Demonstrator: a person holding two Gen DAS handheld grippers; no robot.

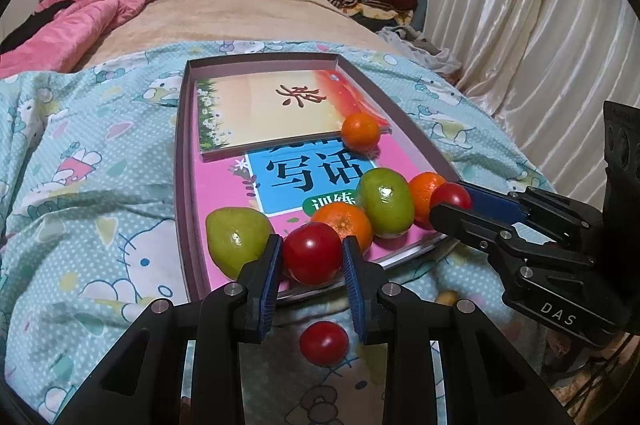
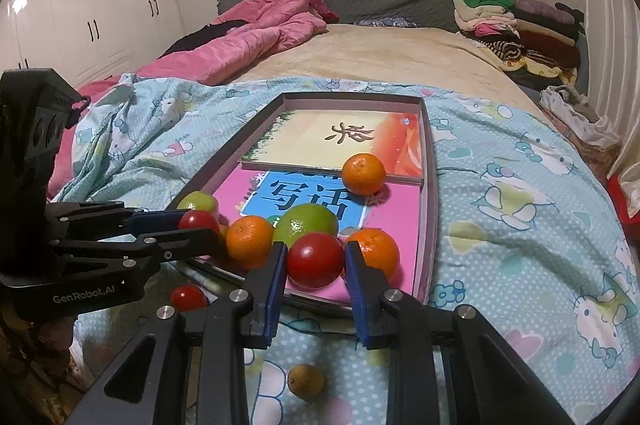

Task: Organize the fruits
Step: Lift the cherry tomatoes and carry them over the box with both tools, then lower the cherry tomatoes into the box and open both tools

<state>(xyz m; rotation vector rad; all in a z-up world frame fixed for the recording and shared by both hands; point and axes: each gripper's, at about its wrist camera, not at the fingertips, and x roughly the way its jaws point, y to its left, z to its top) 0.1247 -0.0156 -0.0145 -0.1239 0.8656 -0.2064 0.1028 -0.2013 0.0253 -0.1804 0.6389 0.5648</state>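
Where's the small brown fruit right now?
Right wrist view, bottom centre: the small brown fruit lies on the blue quilt outside the tray, just below the right gripper.

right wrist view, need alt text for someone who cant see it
The right gripper is shut on a round red tomato at the near end of a shallow cardboard tray on a bed, among oranges and a green fruit; the left gripper holds another tomato.

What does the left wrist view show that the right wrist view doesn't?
Only the left wrist view: nothing clearly unique among the fruit.
Only the right wrist view: a small brown fruit on the bedsheet, and white wardrobes.
Both: the tray, each hand-held gripper shut on a red tomato, left, right, plus a loose tomato outside the tray.
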